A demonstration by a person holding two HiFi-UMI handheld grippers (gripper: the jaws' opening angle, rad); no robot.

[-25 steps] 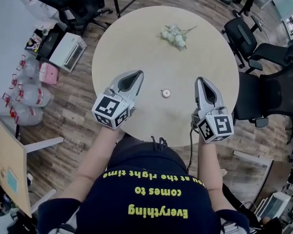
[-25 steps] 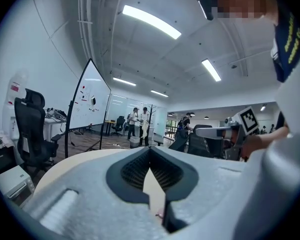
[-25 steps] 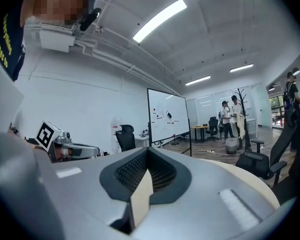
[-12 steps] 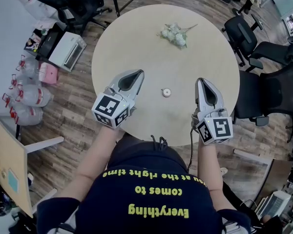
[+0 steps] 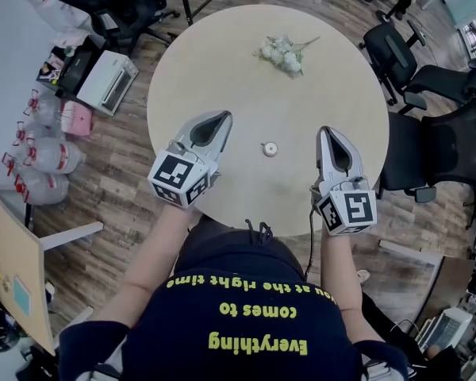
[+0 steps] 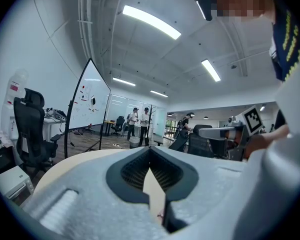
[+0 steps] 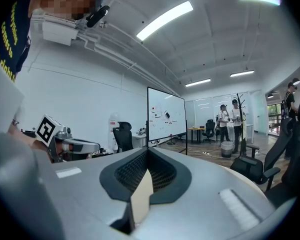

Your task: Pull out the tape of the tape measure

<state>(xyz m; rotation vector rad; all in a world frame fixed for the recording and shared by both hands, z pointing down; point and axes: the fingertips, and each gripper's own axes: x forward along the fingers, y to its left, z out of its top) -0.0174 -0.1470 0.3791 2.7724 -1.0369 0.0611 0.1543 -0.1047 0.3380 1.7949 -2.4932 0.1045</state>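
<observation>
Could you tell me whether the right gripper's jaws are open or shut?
Shut: the right gripper shows its jaws meeting at the tips, with nothing between them.

This is an open-plan office: black swivel chairs (image 5: 399,56) stand around a round pale surface (image 5: 222,62) on a wood-plank floor (image 5: 115,189), with a white printer (image 5: 107,82) at the left. Farther off are a whiteboard (image 6: 92,101) and long strip ceiling lights (image 6: 151,22).

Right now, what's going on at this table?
A person holds a hand-held gripper in each hand over the round table. The left hand-held gripper and the right hand-held gripper are both shut and empty, either side of the small tape measure, which lies untouched. White flowers lie at the far edge.
</observation>
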